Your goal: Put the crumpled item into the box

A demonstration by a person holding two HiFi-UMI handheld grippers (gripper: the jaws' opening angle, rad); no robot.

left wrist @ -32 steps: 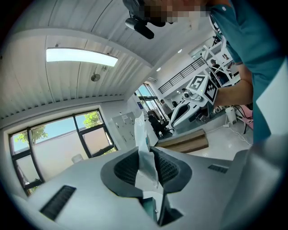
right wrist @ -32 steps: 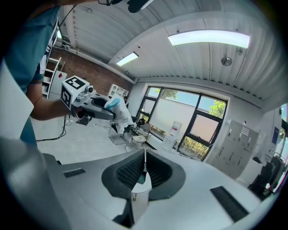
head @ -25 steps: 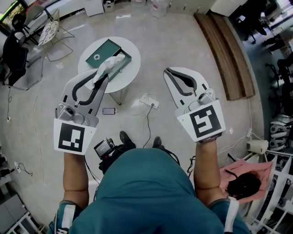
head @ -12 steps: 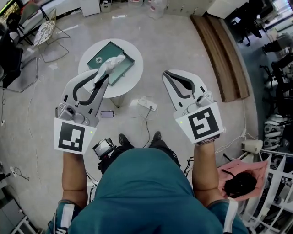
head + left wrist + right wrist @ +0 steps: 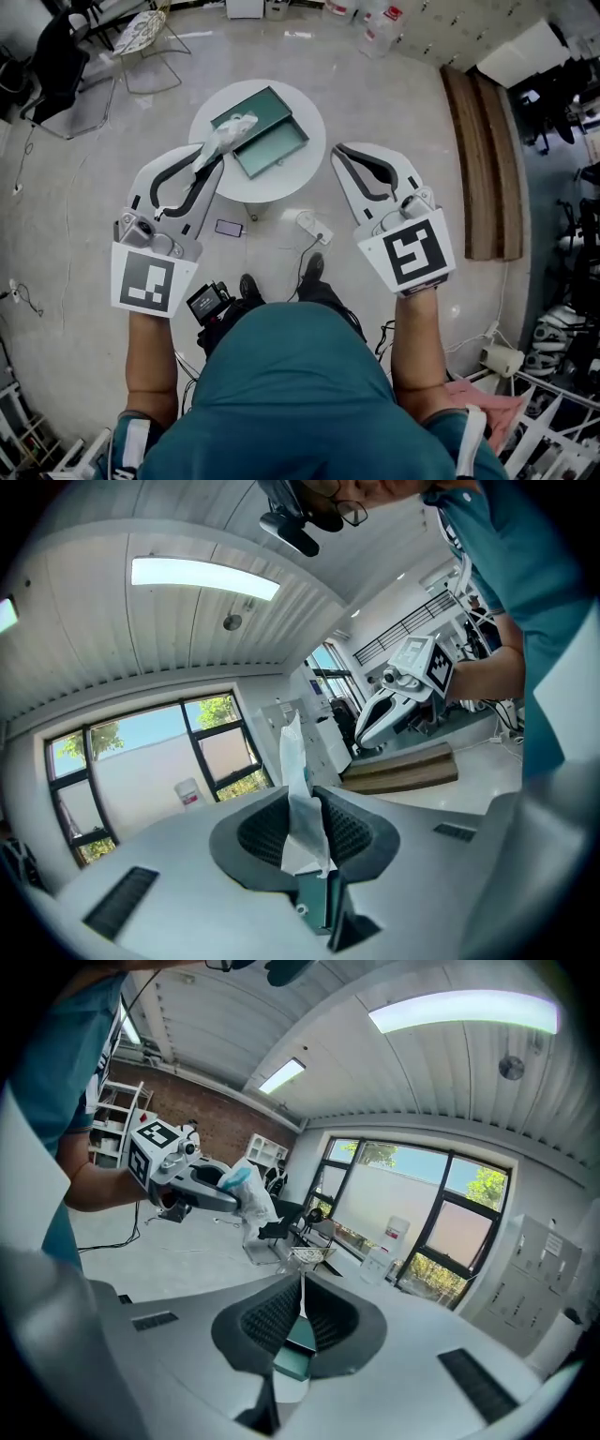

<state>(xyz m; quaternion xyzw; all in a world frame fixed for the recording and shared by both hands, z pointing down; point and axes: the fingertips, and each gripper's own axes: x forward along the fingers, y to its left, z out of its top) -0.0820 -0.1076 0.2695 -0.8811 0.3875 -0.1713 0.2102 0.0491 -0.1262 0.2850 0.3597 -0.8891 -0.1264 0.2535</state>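
Note:
My left gripper [image 5: 212,161] is shut on a white crumpled item [image 5: 221,141], which sticks out past the jaw tips over the left part of the round white table [image 5: 305,173]. On that table lies an open green box [image 5: 272,145], to the right of the item. In the left gripper view the crumpled item [image 5: 298,761] stands pinched between the left gripper's [image 5: 306,808] ribbed pads. My right gripper [image 5: 339,151] hangs beside the table's right edge. Its jaws meet with nothing between them in the right gripper view [image 5: 301,1290], which also shows the left gripper [image 5: 192,1183] holding the item [image 5: 247,1191].
On the floor below the table lie a phone [image 5: 229,228] and a power strip [image 5: 314,225] with its cable. A long wooden bench [image 5: 486,169] runs along the right. Chairs [image 5: 141,37] stand at the back left, bottles [image 5: 377,17] at the back.
The table and box have shifted right and nearer in the head view, now between the two grippers. Both grippers keep the same pose; the item stays held.

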